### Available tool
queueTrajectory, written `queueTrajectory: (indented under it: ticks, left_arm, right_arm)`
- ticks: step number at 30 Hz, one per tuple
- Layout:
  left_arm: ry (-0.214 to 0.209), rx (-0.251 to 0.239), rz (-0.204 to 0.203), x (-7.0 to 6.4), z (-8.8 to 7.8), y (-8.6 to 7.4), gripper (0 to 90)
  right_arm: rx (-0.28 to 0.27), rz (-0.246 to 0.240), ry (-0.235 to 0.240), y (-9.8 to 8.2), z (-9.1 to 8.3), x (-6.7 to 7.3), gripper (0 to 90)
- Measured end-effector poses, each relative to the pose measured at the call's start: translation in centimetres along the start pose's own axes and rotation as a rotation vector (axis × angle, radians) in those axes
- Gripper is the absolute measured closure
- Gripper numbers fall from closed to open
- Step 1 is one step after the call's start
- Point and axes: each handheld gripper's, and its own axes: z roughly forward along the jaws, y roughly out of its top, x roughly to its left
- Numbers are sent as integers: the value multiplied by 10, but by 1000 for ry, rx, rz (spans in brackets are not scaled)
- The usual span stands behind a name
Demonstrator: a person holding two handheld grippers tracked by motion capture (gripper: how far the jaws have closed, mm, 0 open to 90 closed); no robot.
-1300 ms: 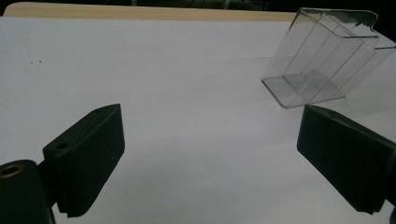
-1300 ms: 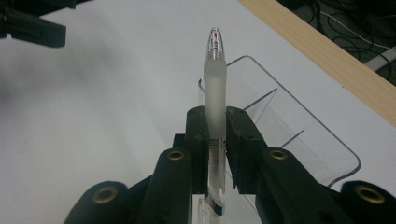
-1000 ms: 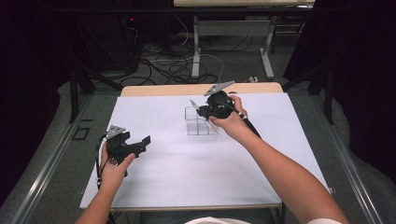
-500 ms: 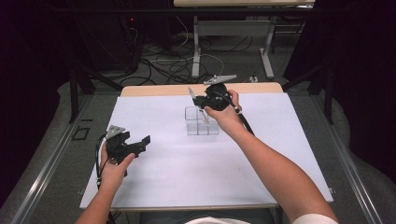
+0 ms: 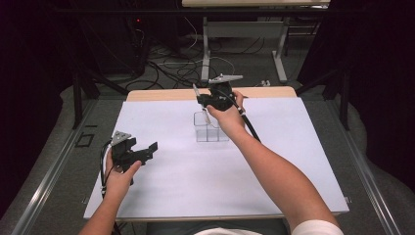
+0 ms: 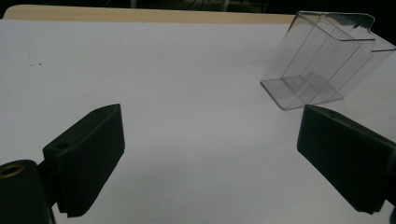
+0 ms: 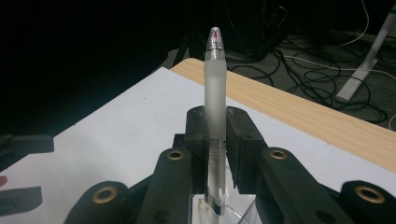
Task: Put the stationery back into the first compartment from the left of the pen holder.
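The right gripper [image 7: 215,135] pinches a frosted pen [image 7: 215,102] between its jaws, the pen standing upright with its clear tip above them and its lower end reaching down toward the rim of a clear plastic holder [image 7: 229,212] just below. The right gripper view brings out the pen's clear barrel and a dark printed band near the jaws, too small to read; the high view reduces the pen [image 5: 196,93] to a thin pale stick above the holder [image 5: 211,128], yet places the right gripper [image 5: 205,100] over the far middle of the white table [image 5: 303,161]. The left gripper [image 6: 210,158] rests with its jaws spread wide over bare white surface; its view shows the holder [image 6: 322,60] as divided compartments, empty and well apart. In the high view the left gripper [image 5: 144,151] sits near the table's left edge.
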Motion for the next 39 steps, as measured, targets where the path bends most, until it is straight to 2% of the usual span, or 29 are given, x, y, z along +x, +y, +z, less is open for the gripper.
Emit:
queueTrajectory:
  ticks: [7,14,20,34,39]
  left_arm:
    - [0,-2,0,0,0,0,77]
    - [-1,-1,-1,0,0,0,76]
    - [2,-4,0,1,0,0,76]
    - [-2,-9,-11,1,-1,0,77]
    - [0,-9,-11,1,-1,0,77]
  right_arm:
    - [-17,-19,-35,4,11,5,793]
    - [-28,-11,-57,3,20,4,792]
    - [-26,9,-64,-2,28,2,792]
    - [6,22,-79,-11,40,-4,792]
    - [10,13,-77,-14,43,-4,793]
